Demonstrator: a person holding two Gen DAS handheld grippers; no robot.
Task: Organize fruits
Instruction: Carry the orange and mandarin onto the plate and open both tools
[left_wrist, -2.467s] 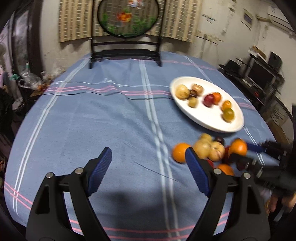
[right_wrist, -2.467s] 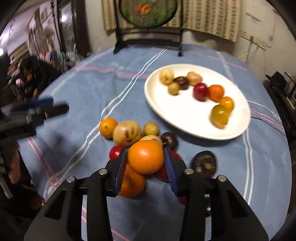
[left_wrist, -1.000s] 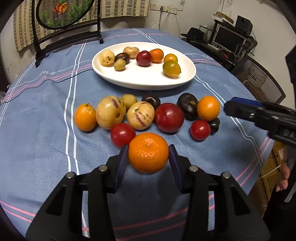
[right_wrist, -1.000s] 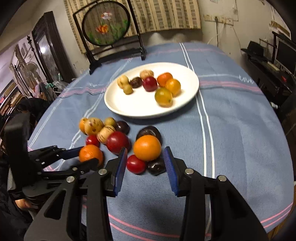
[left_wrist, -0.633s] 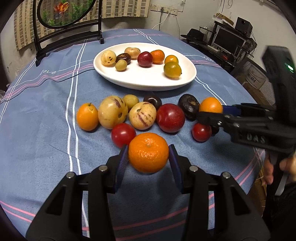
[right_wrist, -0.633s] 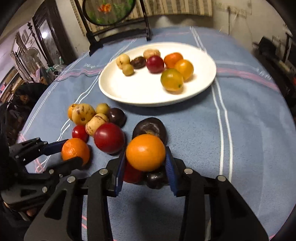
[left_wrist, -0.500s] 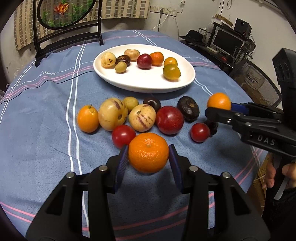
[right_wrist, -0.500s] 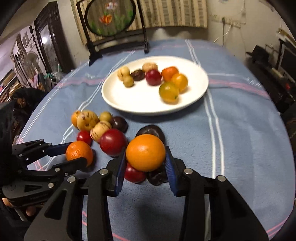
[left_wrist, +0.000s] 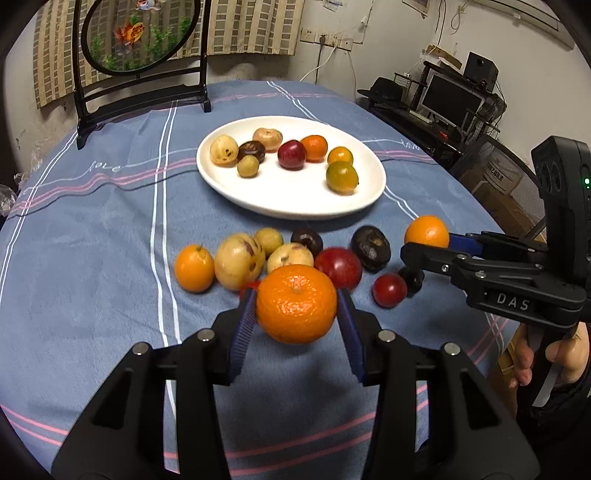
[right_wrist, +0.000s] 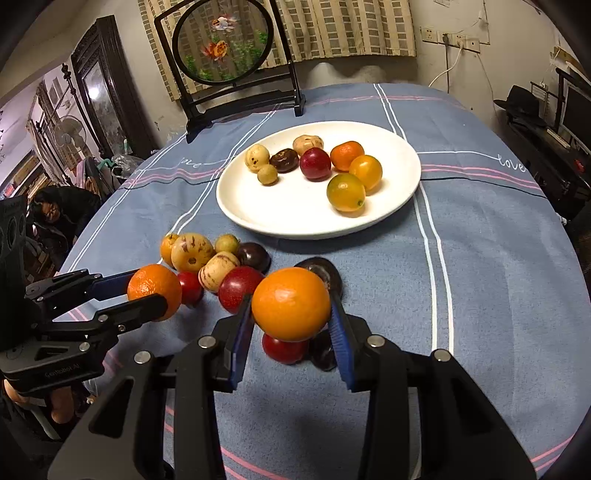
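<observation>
left wrist view: our left gripper (left_wrist: 296, 320) has its blue pads closed on a mandarin (left_wrist: 296, 303), lifted clear of the blue cloth (left_wrist: 92, 258), on the near side of the white plate (left_wrist: 291, 201). the plate holds eight small fruits, among them a red plum (left_wrist: 291, 154) and a greenish orange (left_wrist: 342, 177). between plate and mandarin lies a loose row of fruit on the cloth: an orange (left_wrist: 194, 267) at the left end, pale striped melons, a red apple (left_wrist: 341, 267), dark passion fruits and a small red tomato (left_wrist: 389, 290). right of that row, nearer than the plate, our right gripper (left_wrist: 424, 245) pinches a second orange (left_wrist: 427, 232).

right wrist view: our right gripper (right_wrist: 291, 325) is shut on that orange (right_wrist: 291, 303), held above a tomato (right_wrist: 283, 350) and a dark fruit, nearer us than the plate (right_wrist: 295, 218). left of it, farther from the plate, our left gripper (right_wrist: 147, 291) grips the mandarin (right_wrist: 154, 286) just beside the row. a round fish screen (right_wrist: 222, 43) stands beyond the plate.
</observation>
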